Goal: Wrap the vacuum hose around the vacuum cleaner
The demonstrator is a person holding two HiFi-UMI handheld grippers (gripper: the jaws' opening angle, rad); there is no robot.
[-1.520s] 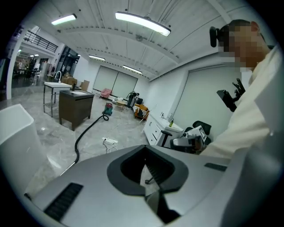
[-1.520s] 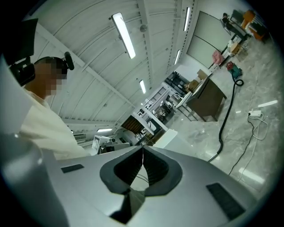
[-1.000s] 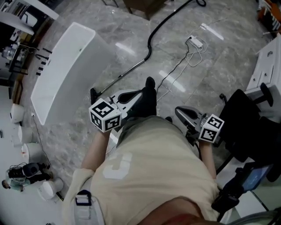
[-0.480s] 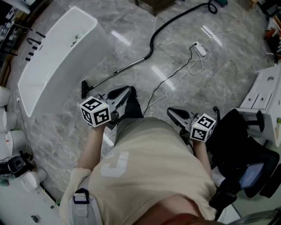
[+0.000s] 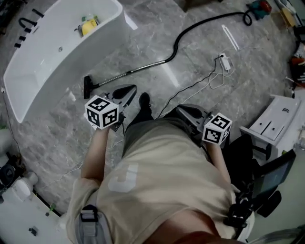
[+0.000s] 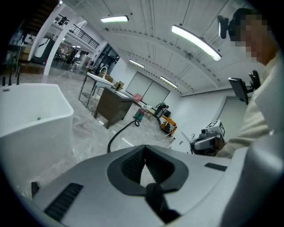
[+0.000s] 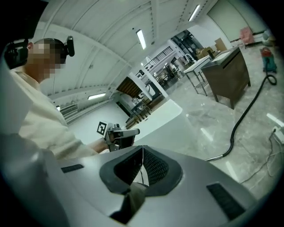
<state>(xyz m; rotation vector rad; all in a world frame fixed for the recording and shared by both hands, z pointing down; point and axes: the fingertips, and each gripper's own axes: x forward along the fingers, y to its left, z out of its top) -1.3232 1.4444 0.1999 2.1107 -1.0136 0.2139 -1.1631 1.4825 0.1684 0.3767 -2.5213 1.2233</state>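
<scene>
In the head view we count one white bathtub [image 5: 62, 52], one vacuum hose [image 5: 190, 29], one power strip [image 5: 225, 62] and two grippers. The hose's floor head lies just beside the bathtub's near wall, and its metal wand and black hose run away from the bathtub across the marble floor [image 5: 157, 43] to the vacuum cleaner [image 5: 259, 7], a small teal and red machine well apart from the bathtub. The hose lies stretched out, not wrapped. The left gripper [image 5: 127, 89] hangs near the bathtub, just short of the floor head; the right gripper [image 5: 181, 109] is farther from the bathtub, with the power strip beyond it. In the left gripper view we see its jaws pressed together with nothing between them, the bathtub at the left and the hose curving off beyond the bathtub's end. In the right gripper view its jaws are likewise pressed together on nothing; the hose lies well apart from the bathtub, and neither gripper touches it.
</scene>
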